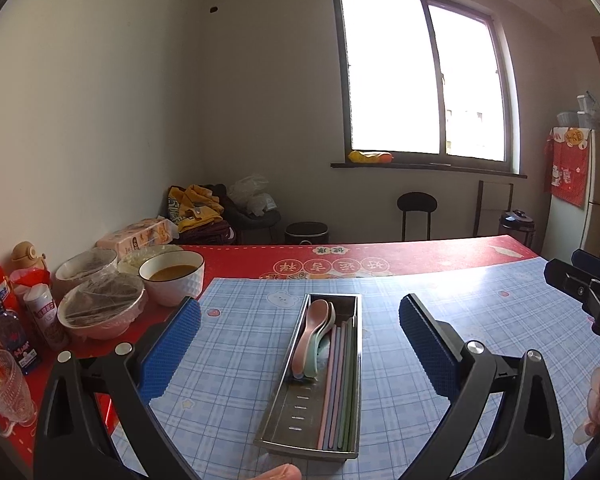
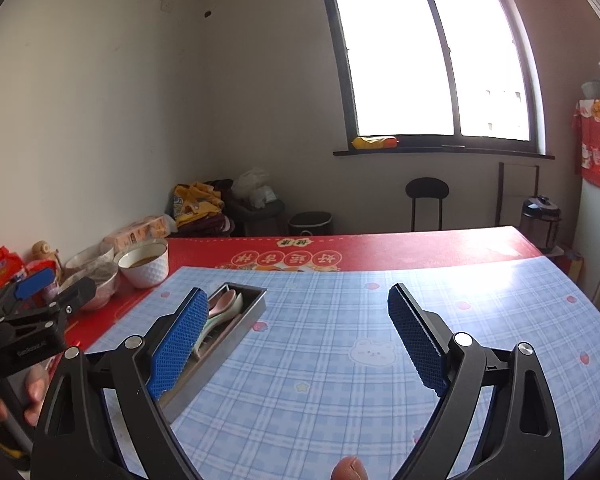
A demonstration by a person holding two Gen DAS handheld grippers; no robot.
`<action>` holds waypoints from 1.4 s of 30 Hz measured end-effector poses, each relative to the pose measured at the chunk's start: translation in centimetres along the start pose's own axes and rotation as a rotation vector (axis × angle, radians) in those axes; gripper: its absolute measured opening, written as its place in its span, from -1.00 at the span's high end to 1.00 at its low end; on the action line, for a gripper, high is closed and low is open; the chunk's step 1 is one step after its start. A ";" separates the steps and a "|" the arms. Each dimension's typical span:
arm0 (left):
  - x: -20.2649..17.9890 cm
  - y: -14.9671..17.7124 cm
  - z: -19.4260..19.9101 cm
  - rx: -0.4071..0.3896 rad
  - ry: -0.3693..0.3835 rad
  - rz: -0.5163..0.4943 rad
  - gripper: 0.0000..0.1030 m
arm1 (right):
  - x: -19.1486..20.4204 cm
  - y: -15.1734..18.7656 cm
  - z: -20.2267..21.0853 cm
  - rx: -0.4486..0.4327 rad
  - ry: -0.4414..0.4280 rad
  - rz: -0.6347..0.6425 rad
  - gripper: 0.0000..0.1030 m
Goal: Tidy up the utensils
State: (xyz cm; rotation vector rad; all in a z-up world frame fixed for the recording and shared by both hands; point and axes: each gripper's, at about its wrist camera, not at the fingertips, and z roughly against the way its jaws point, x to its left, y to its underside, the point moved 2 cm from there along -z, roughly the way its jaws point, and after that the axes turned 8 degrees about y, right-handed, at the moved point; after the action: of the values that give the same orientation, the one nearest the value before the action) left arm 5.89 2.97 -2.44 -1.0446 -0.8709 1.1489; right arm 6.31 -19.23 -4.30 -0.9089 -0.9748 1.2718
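1. Landmark for everything here is the tray [image 1: 288, 416], a long metal one sitting on the blue plaid mat in the middle of the table [image 1: 420, 256].
2. Left tool [image 1: 300, 320] hangs right over the tray, lined up along its length. It's spread wide with nothing in it.
3. Right tool [image 2: 294, 320] is off to the right of the tray over bare mat, also spread wide and holding nothing.
4. Inside the tray: the spoons [image 1: 314, 334], a pink one and a couple of pale green ones nested, lie along the left side with bowls at the far end. The chopsticks [image 1: 338, 384], pastel pink, blue and green, lie straight along the right side.
5. Progress guess: looks basically done to me. I can't spot a single loose utensil on the mat around the tray in either view.
6. What might be left: maybe nudging the spoons straight, since they sit a bit askew, or moving the tray somewhere. Can't tell from this.
7. Left of the tray there's a bunch of bowls [image 1: 172, 280] and bottles, well apart, not part of this job I think.
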 end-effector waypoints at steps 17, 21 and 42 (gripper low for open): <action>-1.9 0.5 0.6 0.003 0.024 -0.040 -0.88 | -0.9 0.5 0.7 0.004 0.064 -0.006 -0.71; -1.9 0.6 0.6 0.003 0.028 -0.042 -0.88 | -0.8 0.5 0.9 0.001 0.071 -0.004 -0.71; -1.7 0.9 0.9 -0.005 0.028 -0.045 -0.88 | -1.7 0.3 1.0 0.001 0.111 -0.009 -0.71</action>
State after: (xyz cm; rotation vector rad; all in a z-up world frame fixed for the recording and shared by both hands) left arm 4.45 1.59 -3.07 -1.0381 -0.8715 1.0925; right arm 5.17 -20.85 -4.40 -0.9629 -0.8898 1.2019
